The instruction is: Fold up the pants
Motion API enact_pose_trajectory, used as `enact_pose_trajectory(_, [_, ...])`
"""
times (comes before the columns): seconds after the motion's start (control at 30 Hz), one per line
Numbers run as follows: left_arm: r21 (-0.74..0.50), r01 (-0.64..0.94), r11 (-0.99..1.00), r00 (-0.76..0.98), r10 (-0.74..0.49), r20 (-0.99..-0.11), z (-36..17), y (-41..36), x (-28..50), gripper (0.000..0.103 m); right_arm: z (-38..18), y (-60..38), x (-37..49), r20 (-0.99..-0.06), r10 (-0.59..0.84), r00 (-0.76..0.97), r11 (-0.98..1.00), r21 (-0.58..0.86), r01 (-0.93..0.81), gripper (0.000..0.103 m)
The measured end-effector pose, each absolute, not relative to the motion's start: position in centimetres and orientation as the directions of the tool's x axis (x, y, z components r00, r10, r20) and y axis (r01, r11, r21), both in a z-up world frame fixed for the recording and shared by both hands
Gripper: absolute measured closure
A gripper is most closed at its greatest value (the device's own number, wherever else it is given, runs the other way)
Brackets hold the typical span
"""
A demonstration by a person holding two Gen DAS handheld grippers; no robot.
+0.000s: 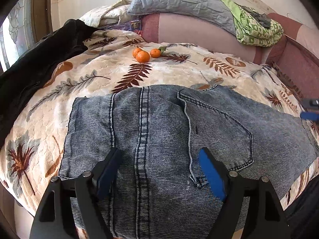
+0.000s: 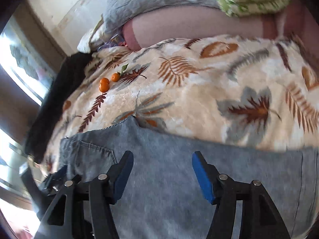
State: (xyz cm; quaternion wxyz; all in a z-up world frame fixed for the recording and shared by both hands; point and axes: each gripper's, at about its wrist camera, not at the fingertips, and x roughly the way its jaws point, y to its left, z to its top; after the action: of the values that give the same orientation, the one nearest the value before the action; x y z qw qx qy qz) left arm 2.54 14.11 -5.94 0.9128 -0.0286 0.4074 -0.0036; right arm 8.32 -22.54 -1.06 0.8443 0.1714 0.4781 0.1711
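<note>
Blue denim pants (image 1: 159,131) lie folded on a leaf-print blanket (image 1: 89,83), with a back pocket and a centre seam facing up. My left gripper (image 1: 159,159) is open just above the pants, its fingers either side of the centre seam, holding nothing. My right gripper (image 2: 162,163) is open over the pale denim (image 2: 169,179) in the blurred right wrist view, empty. The right gripper also shows in the left wrist view (image 1: 310,109) at the pants' far right edge. The left gripper shows in the right wrist view (image 2: 51,179) at the lower left.
Three tangerines (image 1: 143,54) sit on the blanket beyond the pants. A black garment (image 1: 39,59) lies at the left. A grey pillow (image 1: 179,2) and a green patterned cloth (image 1: 257,27) rest on a pink cushion (image 1: 189,29) at the back. A window is at the left.
</note>
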Motion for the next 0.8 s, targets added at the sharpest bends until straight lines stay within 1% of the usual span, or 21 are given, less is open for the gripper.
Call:
enact_pose_trajectory(0.07, [-0.045,-0.027,0.999,0.692,-0.013,-0.722,-5.4,14.1,2.2,0.022,-3.9,-26.4,6.6,-0.731,0.507,0.457,0.831,0.555,-0.032,0.031])
enact_pose_trajectory(0.13, [-0.039,-0.036,0.999,0.708,-0.002,-0.707,-5.0,13.8,2.0,0.022,-8.1,-29.0,6.1,-0.783,0.492,0.381,0.827,0.557,0.076,0.03])
enact_pose_trajectory(0.17, [-0.031,-0.042,0.999,0.714,0.008,-0.7,-4.8,13.6,1.9,0.022,-8.9,-30.3,5.7,-0.737,0.537,0.41,0.782,0.617,0.086,0.036])
enact_pose_trajectory(0.2, [-0.017,-0.046,0.999,0.724,0.021,-0.689,-4.6,13.3,1.8,0.022,-8.7,-31.1,5.4,-0.69,0.573,0.442,0.738,0.669,0.087,0.036])
enact_pose_trajectory(0.23, [-0.001,-0.045,0.999,0.738,0.033,-0.674,-4.3,12.9,1.6,0.022,-7.8,-31.6,4.8,-0.665,0.575,0.478,0.725,0.684,0.079,0.036])
enact_pose_trajectory(0.3, [0.037,-0.039,0.999,0.764,0.054,-0.643,-3.6,11.9,1.2,0.022,-5.3,-32.3,2.7,-0.588,0.573,0.571,0.713,0.701,0.005,0.036])
enact_pose_trajectory(0.37, [0.059,-0.002,0.998,0.772,0.039,-0.635,-3.0,10.4,1.0,0.022,-4.5,-33.1,0.3,-0.531,0.589,0.609,0.679,0.734,-0.015,0.035])
enact_pose_trajectory(0.4, [0.051,0.022,0.998,0.767,0.016,-0.641,-2.7,9.4,0.9,0.022,-4.6,-33.3,-0.6,-0.522,0.597,0.609,0.666,0.745,-0.014,0.035])
enact_pose_trajectory(0.5, [-0.019,0.132,0.991,0.743,-0.112,-0.659,-2.2,5.2,0.7,0.022,-6.8,-33.6,-1.3,-0.543,0.618,0.569,0.658,0.753,0.005,0.035])
enact_pose_trajectory(0.53, [-0.028,0.186,0.982,0.727,-0.156,-0.668,-2.2,3.3,0.7,0.022,-8.1,-34.1,-1.1,-0.576,0.588,0.567,0.677,0.734,0.043,0.035])
enact_pose_trajectory(0.57, [-0.03,0.237,0.971,0.706,-0.193,-0.682,-2.5,1.5,0.6,0.022,-9.9,-34.8,-0.8,-0.63,0.543,0.555,0.692,0.71,0.128,0.036])
enact_pose_trajectory(0.6, [-0.012,0.282,0.959,0.672,-0.206,-0.711,-3.3,-0.3,0.8,0.022,-11.2,-36.2,-1.1,-0.58,0.575,0.576,0.61,0.774,0.17,0.04])
enact_pose_trajectory(0.63, [0.044,0.313,0.949,0.618,-0.168,-0.768,-4.9,-2.1,1.2,0.022,-11.7,-37.5,-1.6,-0.509,0.607,0.61,0.515,0.837,0.186,0.04])
enact_pose_trajectory(0.67, [0.101,0.321,0.942,0.553,-0.1,-0.828,-6.9,-3.3,1.9,0.022,-11.7,-38.2,-2.1,-0.487,0.613,0.622,0.48,0.855,0.196,0.039])
enact_pose_trajectory(0.7, [0.136,0.317,0.939,0.527,-0.055,-0.848,-8.3,-3.9,2.2,0.02,-11.0,-38.8,-2.8,-0.487,0.589,0.645,0.494,0.849,0.19,0.039])
enact_pose_trajectory(0.73, [0.146,0.306,0.941,0.57,-0.059,-0.82,-7.7,-3.9,1.8,0.019,-10.2,-39.5,-3.7,-0.479,0.562,0.674,0.508,0.843,0.176,0.039])
enact_pose_trajectory(0.77, [0.149,0.303,0.941,0.561,-0.05,-0.827,-7.3,-4.1,1.8,0.019,-9.6,-40.2,-4.7,-0.461,0.544,0.701,0.506,0.847,0.165,0.039])
enact_pose_trajectory(0.8, [0.126,0.304,0.944,0.549,-0.065,-0.833,-6.6,-4.2,2.0,0.019,-9.1,-41.3,-5.8,-0.452,0.521,0.724,0.499,0.85,0.172,0.039])
